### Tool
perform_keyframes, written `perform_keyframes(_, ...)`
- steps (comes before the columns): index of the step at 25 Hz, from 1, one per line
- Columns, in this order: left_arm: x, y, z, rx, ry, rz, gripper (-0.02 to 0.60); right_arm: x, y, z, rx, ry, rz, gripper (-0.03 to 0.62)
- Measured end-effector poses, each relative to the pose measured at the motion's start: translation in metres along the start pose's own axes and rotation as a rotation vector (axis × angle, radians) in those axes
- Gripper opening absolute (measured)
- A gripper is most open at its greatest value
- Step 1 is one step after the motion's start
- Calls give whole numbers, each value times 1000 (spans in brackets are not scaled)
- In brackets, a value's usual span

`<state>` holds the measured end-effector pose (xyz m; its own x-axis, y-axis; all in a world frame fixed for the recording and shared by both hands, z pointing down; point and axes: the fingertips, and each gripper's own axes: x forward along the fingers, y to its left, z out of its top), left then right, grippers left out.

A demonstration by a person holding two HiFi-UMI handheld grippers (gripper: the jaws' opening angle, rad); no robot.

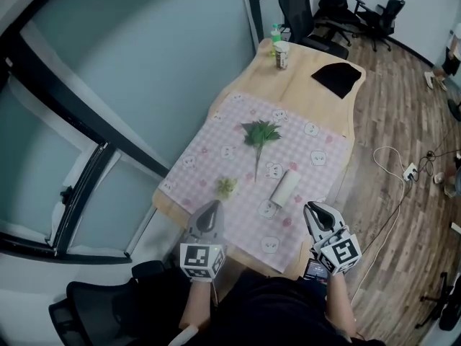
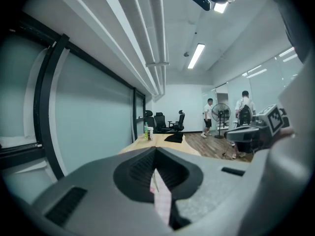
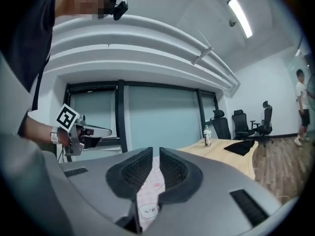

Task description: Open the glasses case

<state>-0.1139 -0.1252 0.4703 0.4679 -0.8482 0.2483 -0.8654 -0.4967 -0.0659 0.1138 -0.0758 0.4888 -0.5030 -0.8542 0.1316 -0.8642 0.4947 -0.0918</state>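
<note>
White cylindrical glasses case (image 1: pixel 286 188) lying on pink checked tablecloth (image 1: pixel 317 132), just ahead of both grippers, untouched — left gripper (image 1: pixel 209 209) jaws pressed together, empty, right gripper (image 1: pixel 319 209) jaws all but touching, holding nothing

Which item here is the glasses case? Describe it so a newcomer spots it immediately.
Find the long wooden table, then the pink checked cloth covering its near end. On the cloth's near right part lies the glasses case, a pale tube lying on its side. Its neighbours, a leafy sprig and a small clump, are both green.
</note>
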Motion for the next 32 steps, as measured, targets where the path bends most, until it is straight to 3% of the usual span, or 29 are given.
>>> perform_keyframes(1, -1, 1, 0, 2, 2, 5, -2, 2, -2, -6, -1, 20, -6, 77)
perform_keyframes(2, -3, 2, 0, 2, 4, 10, -2, 5, -5, -11, -8, 39, -16, 181)
perform_keyframes(3, -4, 2, -1, 1, 7, 15, -2, 7, -8, -16, -22, 52, -26, 187)
perform_keyframes(9, -12, 9, -10, -1, 31, 48, -2, 20, -20, -46, -98, 113, -13, 187)
perform_keyframes(12, -20, 17, -16, -3, 47, 74, -2, 35, -26, -71, -304, 205, 2, 187)
perform_keyframes(15, -29, 22, -28, 13, 83, 91, -2, 54, -46, -122, -563, 345, 39, 178)
perform_keyframes(18, -35, 18, -44, 57, 137, 72, -2, 74, -62, -185, -790, 494, 136, 156)
perform_keyframes(20, -43, 15, -57, 45, 176, 70, -2, 86, -64, -222, -902, 564, 228, 156)
perform_keyframes(25, -66, 18, -91, 15, 282, 102, -2, 117, -65, -270, -1042, 615, 351, 152)
perform_keyframes(32, -80, 33, -111, -38, 327, 147, -2, 129, -71, -295, -1090, 651, 328, 138)
